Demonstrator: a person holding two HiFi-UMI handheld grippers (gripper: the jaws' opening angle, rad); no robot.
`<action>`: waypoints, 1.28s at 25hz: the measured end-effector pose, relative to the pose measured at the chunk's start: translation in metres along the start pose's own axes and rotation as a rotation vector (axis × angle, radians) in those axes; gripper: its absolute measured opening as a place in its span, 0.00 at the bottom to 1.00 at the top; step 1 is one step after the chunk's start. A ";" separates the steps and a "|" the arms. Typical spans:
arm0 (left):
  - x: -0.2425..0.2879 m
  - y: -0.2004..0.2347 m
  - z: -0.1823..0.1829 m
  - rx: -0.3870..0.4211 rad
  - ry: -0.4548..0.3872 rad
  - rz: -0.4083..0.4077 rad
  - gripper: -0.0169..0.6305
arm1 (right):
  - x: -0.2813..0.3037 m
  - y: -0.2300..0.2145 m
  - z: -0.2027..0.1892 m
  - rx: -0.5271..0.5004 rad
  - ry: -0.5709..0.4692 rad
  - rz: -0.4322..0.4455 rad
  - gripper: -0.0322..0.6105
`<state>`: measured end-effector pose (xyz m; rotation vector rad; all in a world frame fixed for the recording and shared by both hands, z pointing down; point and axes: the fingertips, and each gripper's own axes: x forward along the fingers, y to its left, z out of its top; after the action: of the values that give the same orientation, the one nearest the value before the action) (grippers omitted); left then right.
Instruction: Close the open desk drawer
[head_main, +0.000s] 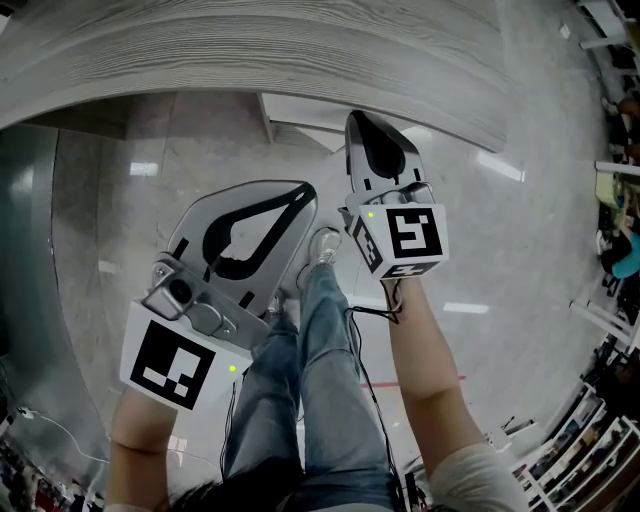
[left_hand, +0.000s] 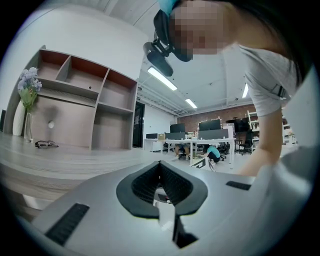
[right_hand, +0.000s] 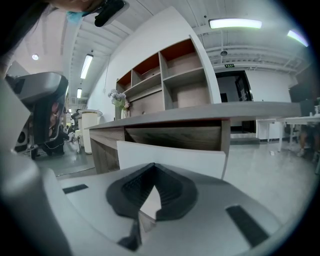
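The white drawer stands pulled out from under the grey wood desk top. In the right gripper view its white front panel fills the space just beyond the jaws, below the desk top. My right gripper is shut and empty, its tip close to the drawer's right end; I cannot tell whether they touch. My left gripper is lower and to the left, tilted, shut and empty, away from the drawer. In the left gripper view its jaws point over the desk surface.
The person's legs in jeans and a shoe stand on the glossy floor between the grippers. A vase of flowers, glasses and a shelf unit sit on the desk. Office desks stand beyond.
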<state>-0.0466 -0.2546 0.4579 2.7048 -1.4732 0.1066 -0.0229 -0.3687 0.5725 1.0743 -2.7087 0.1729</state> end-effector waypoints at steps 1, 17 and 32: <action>0.001 -0.001 0.002 0.001 0.000 -0.001 0.04 | -0.001 -0.001 0.001 0.003 -0.003 0.001 0.06; -0.018 -0.038 0.101 0.051 0.013 -0.032 0.04 | -0.114 0.052 0.124 0.038 -0.058 0.089 0.06; -0.064 -0.093 0.209 0.040 -0.024 -0.047 0.04 | -0.244 0.121 0.272 -0.023 -0.184 0.185 0.06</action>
<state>0.0038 -0.1688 0.2422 2.7799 -1.4275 0.1030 0.0227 -0.1707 0.2451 0.8713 -2.9668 0.0759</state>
